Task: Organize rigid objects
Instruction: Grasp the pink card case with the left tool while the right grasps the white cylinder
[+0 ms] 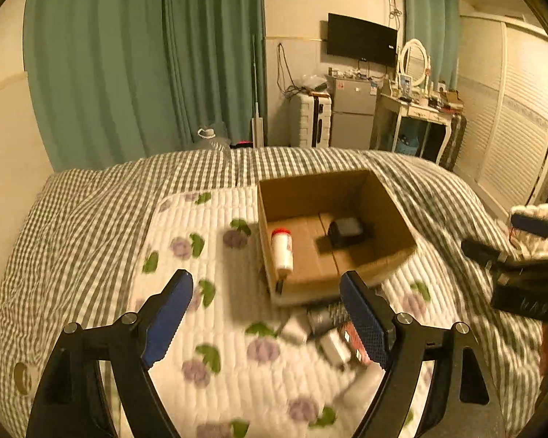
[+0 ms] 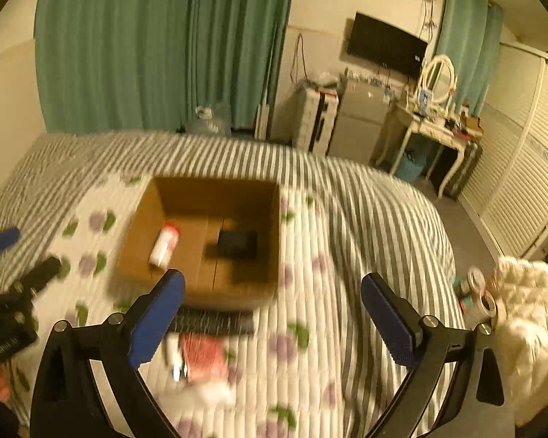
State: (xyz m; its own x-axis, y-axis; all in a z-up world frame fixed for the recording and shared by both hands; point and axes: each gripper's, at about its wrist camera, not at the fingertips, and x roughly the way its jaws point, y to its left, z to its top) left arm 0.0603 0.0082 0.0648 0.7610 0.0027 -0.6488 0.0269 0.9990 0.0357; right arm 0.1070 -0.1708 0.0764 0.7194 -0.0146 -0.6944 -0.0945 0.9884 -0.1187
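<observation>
On the bed with grey checked cover (image 1: 91,219) stood an open brown cardboard box (image 1: 380,197). Just before the box lay a blurred pile of small rigid packages (image 1: 328,335), probably light and stiff, best gripped across flat sides. The left gripper (image 1: 266,314) and right gripper (image 2: 274,314) were both spread wide and carried nothing.

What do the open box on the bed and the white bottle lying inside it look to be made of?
The box looks like plain brown corrugated cardboard, matte, with flap seams showing on its floor. The white bottle seems to be smooth plastic with a red cap; blur hides any label or finer detail, so the plastic is a guess from its even, slightly glossy look.
</observation>
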